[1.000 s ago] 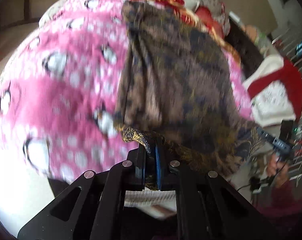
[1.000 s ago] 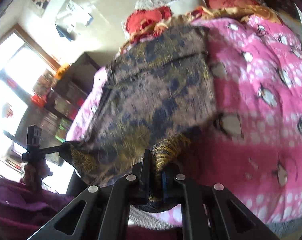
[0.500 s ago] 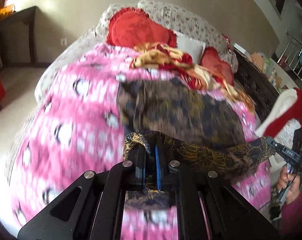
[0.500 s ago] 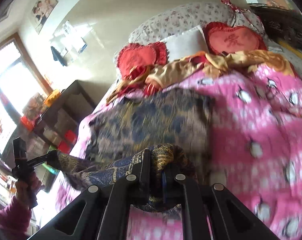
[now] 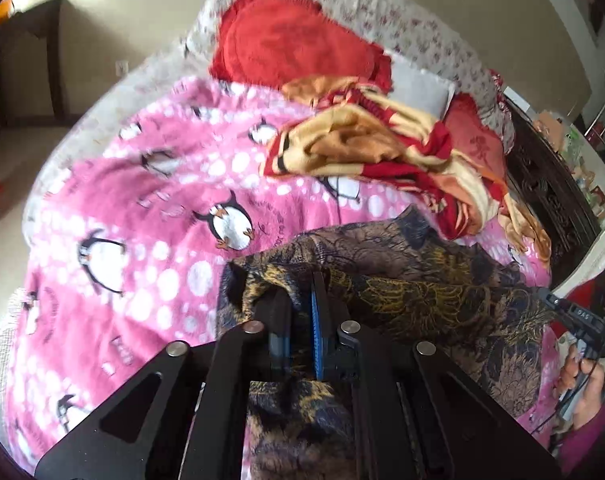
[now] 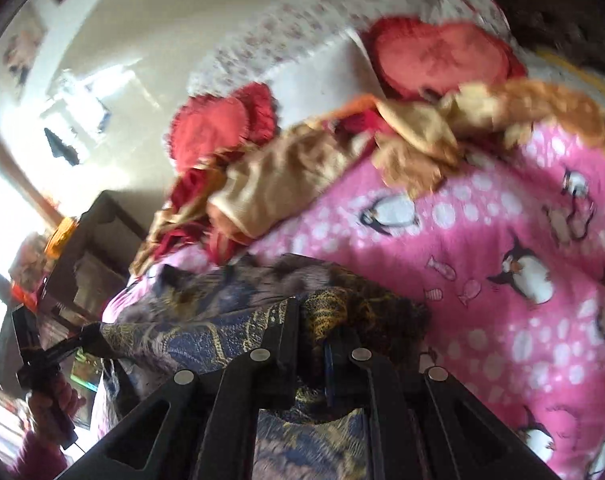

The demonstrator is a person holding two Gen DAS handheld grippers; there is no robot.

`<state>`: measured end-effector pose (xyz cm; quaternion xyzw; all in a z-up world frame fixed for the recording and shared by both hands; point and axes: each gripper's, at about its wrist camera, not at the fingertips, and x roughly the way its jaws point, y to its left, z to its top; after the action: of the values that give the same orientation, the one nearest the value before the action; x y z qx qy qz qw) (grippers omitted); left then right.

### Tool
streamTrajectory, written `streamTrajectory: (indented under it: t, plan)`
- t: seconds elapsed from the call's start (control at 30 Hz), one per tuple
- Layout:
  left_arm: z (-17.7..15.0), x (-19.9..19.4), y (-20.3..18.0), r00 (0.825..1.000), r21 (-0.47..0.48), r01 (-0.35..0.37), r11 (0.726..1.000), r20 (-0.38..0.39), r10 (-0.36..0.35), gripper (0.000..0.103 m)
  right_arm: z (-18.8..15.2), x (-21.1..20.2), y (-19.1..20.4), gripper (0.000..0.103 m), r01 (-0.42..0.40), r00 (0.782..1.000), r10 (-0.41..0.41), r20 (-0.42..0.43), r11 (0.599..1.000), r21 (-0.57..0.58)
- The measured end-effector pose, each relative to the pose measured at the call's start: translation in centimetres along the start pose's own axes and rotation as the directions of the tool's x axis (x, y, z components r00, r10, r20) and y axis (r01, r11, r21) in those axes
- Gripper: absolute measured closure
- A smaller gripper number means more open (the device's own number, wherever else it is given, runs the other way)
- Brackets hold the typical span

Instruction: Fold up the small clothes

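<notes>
A dark brown, blue and gold patterned garment lies doubled over on the pink penguin blanket. My left gripper is shut on its left corner, low over the blanket. In the right wrist view the same garment stretches leftward, and my right gripper is shut on its right corner. Each view shows the other gripper far off at the cloth's opposite end, with its jaws hidden in the fabric.
A crumpled red and tan blanket lies just beyond the garment. Red heart cushions and a floral headboard stand at the far end. Dark furniture sits beside the bed.
Both grippers have carried the near edge of the garment forward and down over the far half, so the cloth is now folded and much shorter on the blanket.
</notes>
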<state>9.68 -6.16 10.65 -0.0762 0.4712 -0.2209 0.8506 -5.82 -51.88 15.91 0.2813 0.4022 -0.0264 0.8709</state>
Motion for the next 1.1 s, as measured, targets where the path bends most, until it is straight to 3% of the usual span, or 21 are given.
streamTrajectory:
  t: [0.07, 0.13, 0.2, 0.27, 0.37, 0.43, 0.53, 0.6, 0.7, 0.8, 0.93, 1.0, 1.07, 1.1]
  plan:
    - [0.3, 0.2, 0.5, 0.999, -0.021, 0.029, 0.999, -0.016, -0.029, 0.088, 0.1, 0.5, -0.8, 0.093, -0.003, 1.000, 0.004, -0.025, 0.999, 0.037]
    - [0.1, -0.7, 0.5, 0.998, -0.004, 0.057, 0.998, -0.015, -0.057, 0.074, -0.4, -0.9, -1.2, 0.082, -0.039, 0.999, 0.037, 0.023, 0.998, 0.055]
    - [-0.4, -2.2, -0.1, 1.000, 0.041, 0.027, 0.999, 0.011, -0.028, 0.045, -0.9, -2.7, -1.6, 0.068, -0.045, 0.997, 0.040, 0.070, 0.997, 0.062]
    - [-1.0, -3.8, -0.6, 0.998, 0.094, 0.005, 0.996, 0.068, -0.011, 0.042, -1.8, -4.4, -1.1, 0.069, -0.052, 0.993, 0.048, 0.111, 0.998, 0.031]
    - [-2.8, -5.2, -1.8, 0.997, 0.173, -0.008, 0.985, 0.079, -0.006, 0.042, -3.5, -4.8, 1.0, 0.069, -0.033, 0.997, 0.042, 0.066, 0.992, -0.120]
    - [-4.2, -4.5, -3.1, 0.999, 0.247, -0.003, 0.969, 0.037, -0.006, 0.042, -4.8, -3.8, 2.4, 0.071, -0.027, 0.999, 0.031, 0.017, 0.979, -0.200]
    - [-6.2, -1.0, -5.4, 0.995, 0.368, -0.058, 0.928, -0.057, 0.085, 0.042, -6.3, -0.1, 4.0, 0.071, 0.048, 0.996, -0.071, -0.059, 0.946, -0.321]
    - [-6.5, 1.3, -6.2, 0.987, 0.399, -0.070, 0.914, -0.103, 0.121, 0.042, -6.0, 1.7, 4.3, 0.071, 0.060, 0.993, -0.091, -0.078, 0.939, -0.338]
    - [-4.5, 3.5, -6.5, 0.984, 0.368, -0.062, 0.928, -0.131, 0.117, 0.042, -3.1, 2.9, 4.9, 0.071, 0.071, 0.997, -0.072, 0.008, 0.945, -0.320]
    - [-0.1, 3.8, -5.8, 0.994, 0.230, -0.019, 0.973, -0.101, 0.044, 0.042, 0.7, 3.4, 5.4, 0.071, 0.112, 0.988, -0.079, 0.132, 0.955, -0.273]
    - [4.4, 2.2, -3.3, 1.000, 0.014, 0.029, 0.999, -0.004, -0.029, 0.042, 3.8, 4.6, 5.3, 0.071, 0.149, 0.983, -0.123, 0.137, 0.968, -0.200]
    - [4.6, 0.9, -2.5, 0.999, -0.007, 0.054, 0.999, 0.006, -0.054, 0.042, 3.7, 3.3, 5.2, 0.070, 0.115, 0.986, -0.091, 0.140, 0.978, -0.175]
    - [3.6, -0.6, -2.1, 0.998, 0.017, 0.065, 0.998, 0.004, -0.065, 0.042, 2.3, 1.3, 5.1, 0.060, 0.078, 0.989, -0.054, 0.140, 0.982, -0.172]
    - [2.8, -1.3, -1.8, 0.998, 0.032, 0.062, 0.998, 0.000, -0.062, 0.042, 1.5, 0.6, 5.2, 0.050, 0.073, 0.989, -0.050, 0.136, 0.982, -0.175]
